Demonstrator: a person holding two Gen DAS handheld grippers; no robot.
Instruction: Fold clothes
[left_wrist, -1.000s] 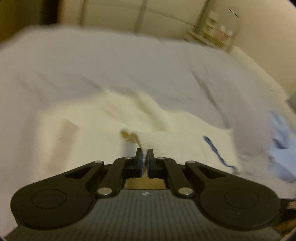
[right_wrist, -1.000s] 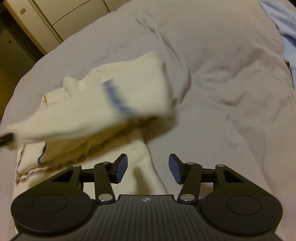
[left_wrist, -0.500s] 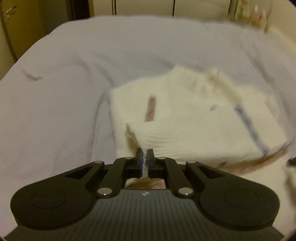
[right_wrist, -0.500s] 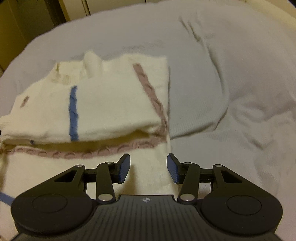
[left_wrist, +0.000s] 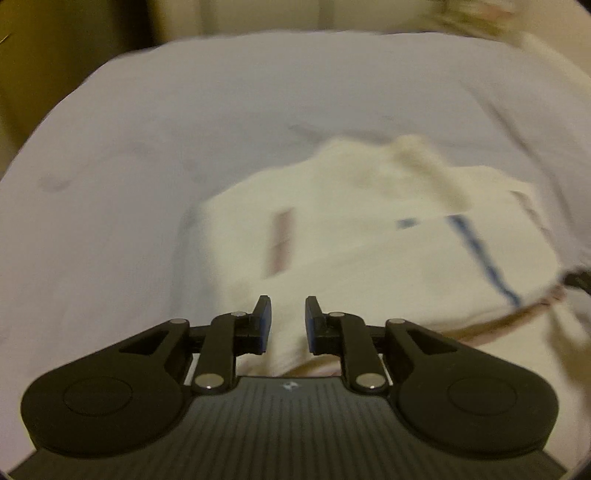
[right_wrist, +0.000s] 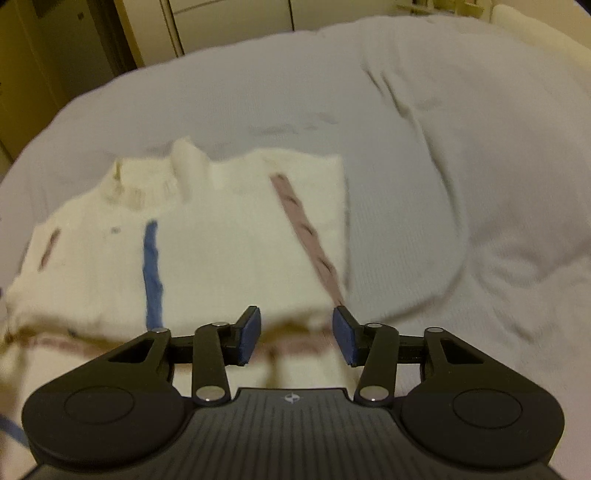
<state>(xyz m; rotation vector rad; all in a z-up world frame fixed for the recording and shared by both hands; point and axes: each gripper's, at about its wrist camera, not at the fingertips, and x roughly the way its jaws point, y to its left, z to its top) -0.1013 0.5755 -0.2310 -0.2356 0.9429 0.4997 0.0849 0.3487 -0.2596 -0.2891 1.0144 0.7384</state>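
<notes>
Cream knit sweater (right_wrist: 229, 251) folded, blue stripe; both grippers' fingers spread, empty.

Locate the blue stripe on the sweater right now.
Right wrist view: the blue stripe runs down the left half of the cream sweater, left of the brownish stripe. Left wrist view: it sits at the sweater's right edge.
</notes>
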